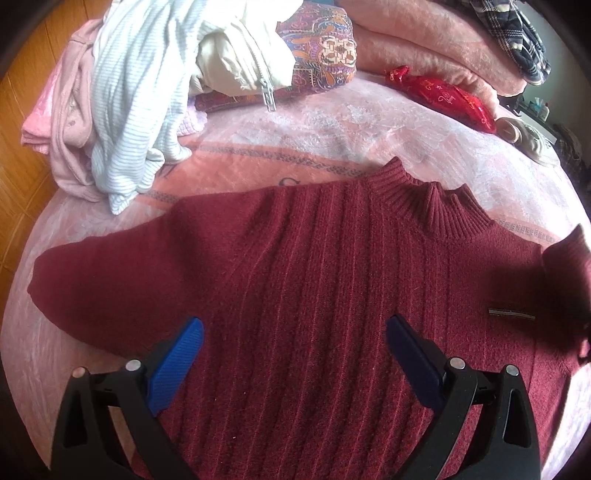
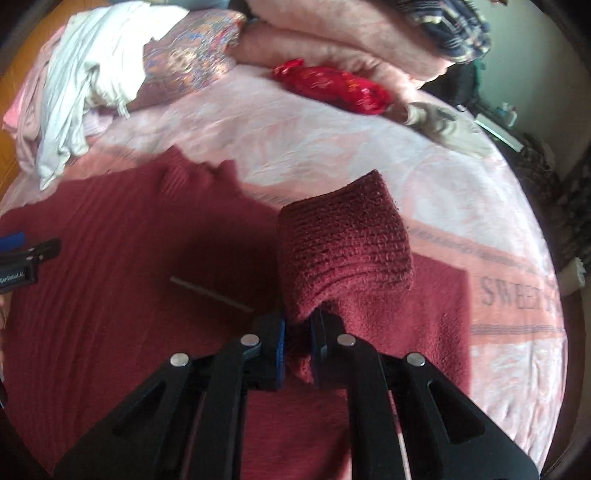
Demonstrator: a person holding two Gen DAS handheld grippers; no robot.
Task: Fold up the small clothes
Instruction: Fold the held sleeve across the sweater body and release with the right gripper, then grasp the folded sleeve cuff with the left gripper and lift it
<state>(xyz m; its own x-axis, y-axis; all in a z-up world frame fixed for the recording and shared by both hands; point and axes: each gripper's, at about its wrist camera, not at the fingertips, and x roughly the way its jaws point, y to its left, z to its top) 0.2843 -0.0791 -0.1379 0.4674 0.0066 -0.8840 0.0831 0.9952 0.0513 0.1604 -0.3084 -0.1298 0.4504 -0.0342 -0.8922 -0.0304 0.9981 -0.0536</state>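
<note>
A dark red ribbed knit sweater (image 1: 314, 266) lies flat on the pink bed, collar (image 1: 432, 206) away from me, its left sleeve (image 1: 96, 273) spread out to the left. My left gripper (image 1: 295, 332) is open just above the sweater's body, holding nothing. My right gripper (image 2: 297, 332) is shut on the sweater's right sleeve cuff (image 2: 343, 240) and holds it lifted over the body of the sweater (image 2: 129, 295). The lifted cuff also shows at the right edge of the left wrist view (image 1: 569, 258). The left gripper's finger shows at the left edge of the right wrist view (image 2: 22, 254).
A heap of white and pink clothes (image 1: 122, 96) lies at the back left beside a patterned cushion (image 1: 325, 55). A red pouch (image 1: 447, 99), folded pink blankets (image 1: 436, 40) and a plaid cloth (image 1: 513, 33) lie at the back. The pink bedspread (image 2: 332, 133) lies beyond the sweater.
</note>
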